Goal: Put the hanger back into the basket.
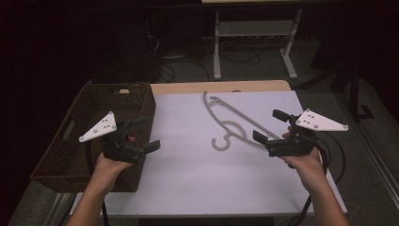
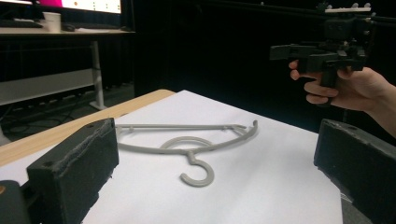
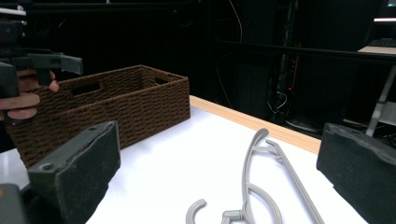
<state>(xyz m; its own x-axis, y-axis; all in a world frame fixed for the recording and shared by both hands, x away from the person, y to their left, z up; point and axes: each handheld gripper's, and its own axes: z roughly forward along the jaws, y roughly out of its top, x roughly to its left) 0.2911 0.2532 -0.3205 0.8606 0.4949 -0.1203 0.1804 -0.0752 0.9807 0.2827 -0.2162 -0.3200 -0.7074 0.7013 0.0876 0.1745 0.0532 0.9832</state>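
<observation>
The right gripper hovers just beside the hanger, jaws wide apart and empty, aimed toward its hook end. The left gripper is also spread and empty, held well apart from the hanger, over the near edge of the basket. The hanger lies flat on the white table, hook toward the person. This looks like the approach before a pickup; next, the right gripper likely needs to drop and straddle a thin bar.
</observation>
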